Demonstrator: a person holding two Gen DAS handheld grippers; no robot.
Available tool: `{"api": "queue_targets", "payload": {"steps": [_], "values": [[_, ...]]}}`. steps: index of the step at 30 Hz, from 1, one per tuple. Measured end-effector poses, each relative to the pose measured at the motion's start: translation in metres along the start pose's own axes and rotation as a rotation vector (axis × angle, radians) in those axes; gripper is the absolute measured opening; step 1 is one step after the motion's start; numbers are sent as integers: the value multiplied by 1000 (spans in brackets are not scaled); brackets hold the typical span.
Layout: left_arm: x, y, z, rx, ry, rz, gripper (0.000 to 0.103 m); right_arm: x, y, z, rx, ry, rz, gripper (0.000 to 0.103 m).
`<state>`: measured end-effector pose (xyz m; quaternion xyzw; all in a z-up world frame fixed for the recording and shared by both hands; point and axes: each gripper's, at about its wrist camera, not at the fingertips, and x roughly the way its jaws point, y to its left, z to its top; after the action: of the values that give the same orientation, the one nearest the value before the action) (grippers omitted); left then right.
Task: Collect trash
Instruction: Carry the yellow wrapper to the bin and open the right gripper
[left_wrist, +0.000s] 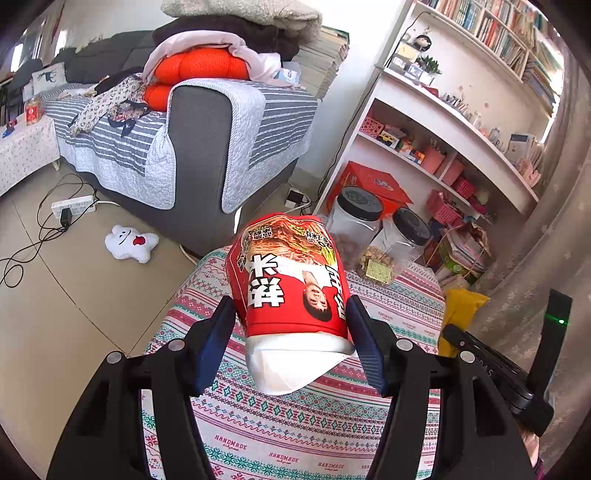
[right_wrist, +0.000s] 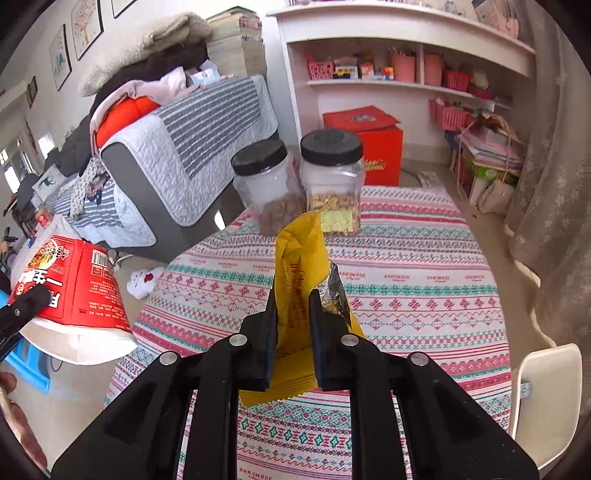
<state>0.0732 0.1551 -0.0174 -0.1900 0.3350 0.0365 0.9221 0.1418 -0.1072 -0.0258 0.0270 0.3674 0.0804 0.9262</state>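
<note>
the left gripper (left_wrist: 291, 332) fills the bottom of its own view, both black arms reaching forward to blue-padded fingers (left_wrist: 218, 339). the fingers are closed partway onto a red instant noodle cup (left_wrist: 291, 284), one pad pressed to each side of the cup wall. the cup is held upside down: its printed text and portrait read inverted, and its white rim with a loose foil lid (left_wrist: 291, 369) points back toward the camera. the cup hangs clear above the patterned tablecloth (left_wrist: 295, 435).

the right gripper (right_wrist: 293, 317) has its fingers drawn close together, clamped on a yellow snack wrapper (right_wrist: 299, 266). the wrapper stands up between the pads, its torn top extending forward past the fingertips and its lower seam trailing back beneath them. a silver inner foil flap (right_wrist: 334, 291) sticks out on the right of the right pad.

ahead of the right gripper, at the far edge of the table, two clear jars with black lids (right_wrist: 330, 184) stand just beside each other, each partly filled with snacks. in the right wrist view the noodle cup appears to the far left of the tool, off the table edge. beyond the table on the left stands a sofa (right_wrist: 177, 147) under a striped cover; a white plush toy (left_wrist: 131, 243) lies on the floor near it. a white shelf unit (right_wrist: 388, 55) stands ahead.
</note>
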Motion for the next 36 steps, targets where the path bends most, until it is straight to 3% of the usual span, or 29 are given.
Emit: {"api": "queue_targets", "payload": {"steps": [7, 13, 18, 23, 25, 27, 29, 32, 36], "values": [[0, -20, -5, 20, -11, -25, 61, -43, -39, -6, 42, -156, -205, 15], [6, -40, -12, 47, -6, -43, 61, -80, -100, -17, 150, -256, -453, 15], [12, -60, -22, 75, 7, -57, 61, -89, -163, -34, 271, -223, -626, 16], [18, -83, -33, 117, 13, -64, 61, -83, -227, -57, 397, -100, -742, 18], [23, -92, -38, 130, 22, -69, 61, -77, -249, -67, 445, -31, -758, 29], [27, -103, -43, 140, 35, -79, 61, -74, -265, -80, 490, 25, -746, 46], [30, -114, -49, 151, 49, -98, 61, -78, -277, -86, 522, 38, -723, 51], [29, -137, -57, 178, 56, -142, 61, -100, -279, -88, 536, -44, -735, 79], [21, -176, -67, 236, 31, -202, 61, -134, -288, -86, 541, -160, -769, 90]]}}
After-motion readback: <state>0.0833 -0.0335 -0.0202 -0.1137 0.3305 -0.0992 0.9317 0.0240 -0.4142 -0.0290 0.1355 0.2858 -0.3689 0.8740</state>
